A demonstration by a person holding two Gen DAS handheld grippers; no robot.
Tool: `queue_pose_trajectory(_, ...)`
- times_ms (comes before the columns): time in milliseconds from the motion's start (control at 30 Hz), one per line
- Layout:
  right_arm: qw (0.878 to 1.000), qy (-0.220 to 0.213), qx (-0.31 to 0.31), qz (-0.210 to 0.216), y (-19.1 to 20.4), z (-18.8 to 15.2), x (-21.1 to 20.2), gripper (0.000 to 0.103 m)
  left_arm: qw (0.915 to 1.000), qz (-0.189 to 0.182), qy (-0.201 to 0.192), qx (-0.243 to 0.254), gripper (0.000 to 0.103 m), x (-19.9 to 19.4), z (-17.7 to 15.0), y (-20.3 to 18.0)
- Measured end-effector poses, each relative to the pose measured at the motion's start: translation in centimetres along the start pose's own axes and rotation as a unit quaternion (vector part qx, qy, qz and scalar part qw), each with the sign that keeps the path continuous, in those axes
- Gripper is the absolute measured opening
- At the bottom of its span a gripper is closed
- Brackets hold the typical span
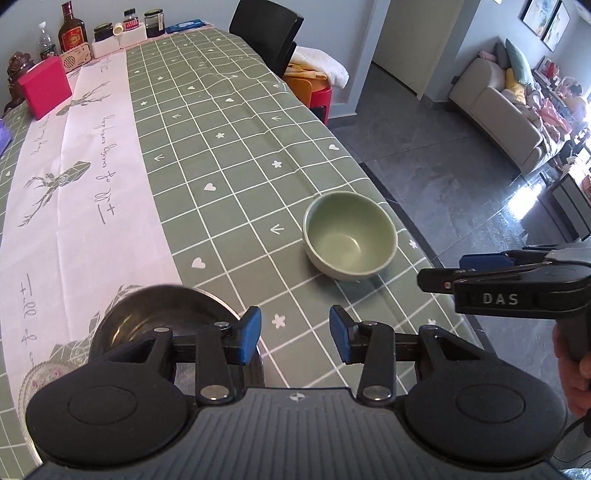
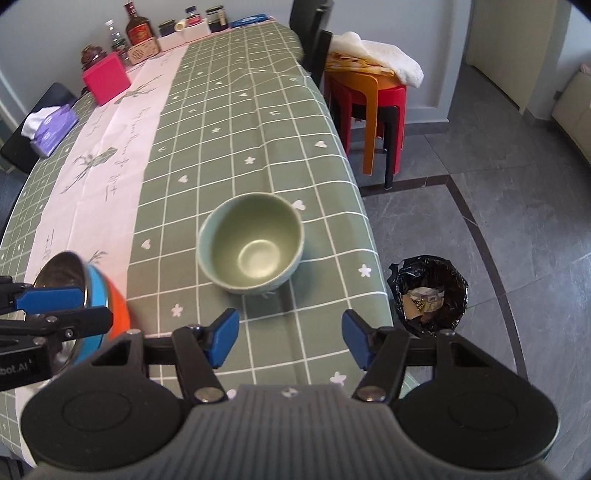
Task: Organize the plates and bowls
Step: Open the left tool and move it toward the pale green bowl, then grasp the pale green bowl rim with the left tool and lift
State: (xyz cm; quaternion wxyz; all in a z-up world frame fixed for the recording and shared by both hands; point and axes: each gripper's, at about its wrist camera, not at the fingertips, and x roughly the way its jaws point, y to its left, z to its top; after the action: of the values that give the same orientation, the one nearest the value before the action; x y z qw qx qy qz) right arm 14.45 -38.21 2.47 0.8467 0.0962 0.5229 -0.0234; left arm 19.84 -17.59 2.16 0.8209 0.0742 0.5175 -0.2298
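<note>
An empty green ceramic bowl (image 1: 349,236) (image 2: 251,245) stands upright on the green checked tablecloth near the table's right edge. My right gripper (image 2: 290,338) hovers just short of it, open, with only cloth between its fingers; it shows at the right in the left wrist view (image 1: 439,271). A steel bowl (image 1: 166,317) with a blue and orange outside (image 2: 92,291) sits left of the green bowl. My left gripper (image 1: 295,332) is open beside the steel bowl, its left finger (image 1: 251,332) overlapping the rim, and nothing lies between its pads.
A patterned glass plate (image 1: 29,380) peeks out at the lower left. At the far end stand a pink box (image 1: 44,88), bottles and jars (image 1: 72,31). A tissue pack (image 2: 51,127) lies left. Beyond the table edge are a lined bin (image 2: 428,299) and stacked stools (image 2: 369,92).
</note>
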Motion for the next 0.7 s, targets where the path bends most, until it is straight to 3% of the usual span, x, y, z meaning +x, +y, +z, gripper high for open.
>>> queue_pose_trajectory(233, 1.000, 0.000, 0.020, 0.022, -0.6, 2.4, 2.0, 0.038, 1.0000, 0.000, 0.002, -0.009, 0.032, 2.8, 3.0, -0.1)
queue_pose_trajectory(700, 0.999, 0.036, 0.014, 0.012, -0.5, 4.6, 6.3, 0.020, 0.9980, -0.003, 0.040, -0.048, 0.029, 9.3, 5.6, 0.1)
